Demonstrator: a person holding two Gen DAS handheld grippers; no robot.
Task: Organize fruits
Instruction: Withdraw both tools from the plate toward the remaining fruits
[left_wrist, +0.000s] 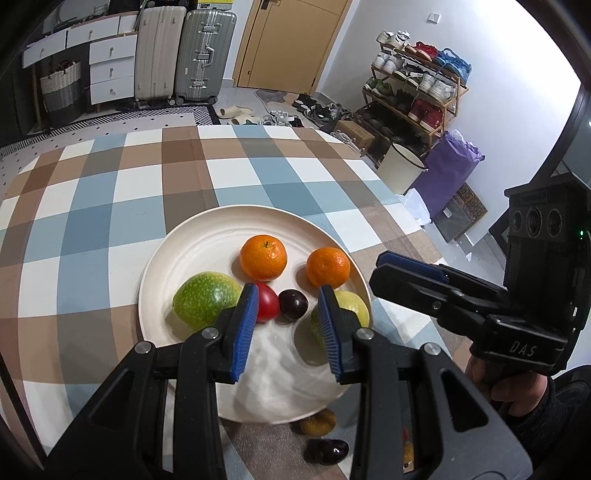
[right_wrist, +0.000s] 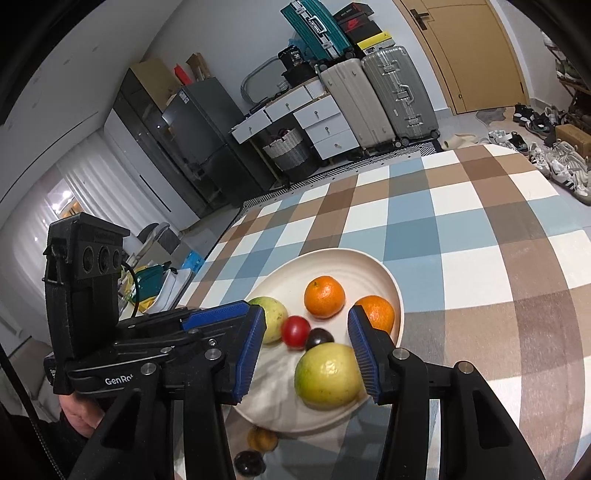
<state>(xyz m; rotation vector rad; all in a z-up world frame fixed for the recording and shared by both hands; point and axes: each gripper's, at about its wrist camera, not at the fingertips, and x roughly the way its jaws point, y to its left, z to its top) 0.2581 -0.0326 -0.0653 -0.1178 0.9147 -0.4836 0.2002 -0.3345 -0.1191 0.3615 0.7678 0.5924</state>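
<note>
Nearest, off the plate's (left_wrist: 173, 254) front rim on the table (left_wrist: 92, 221): a small orange fruit (left_wrist: 318, 422) and a dark plum (left_wrist: 327, 451), light, smooth, likely to roll, so I'd pinch across their middles. Left tongs (left_wrist: 288, 328) and right tongs (right_wrist: 306, 350) both hang spread and empty. Farther in, apples, a tomato (left_wrist: 266, 302) and firm oranges (left_wrist: 263, 257) lie on the plate.
</note>
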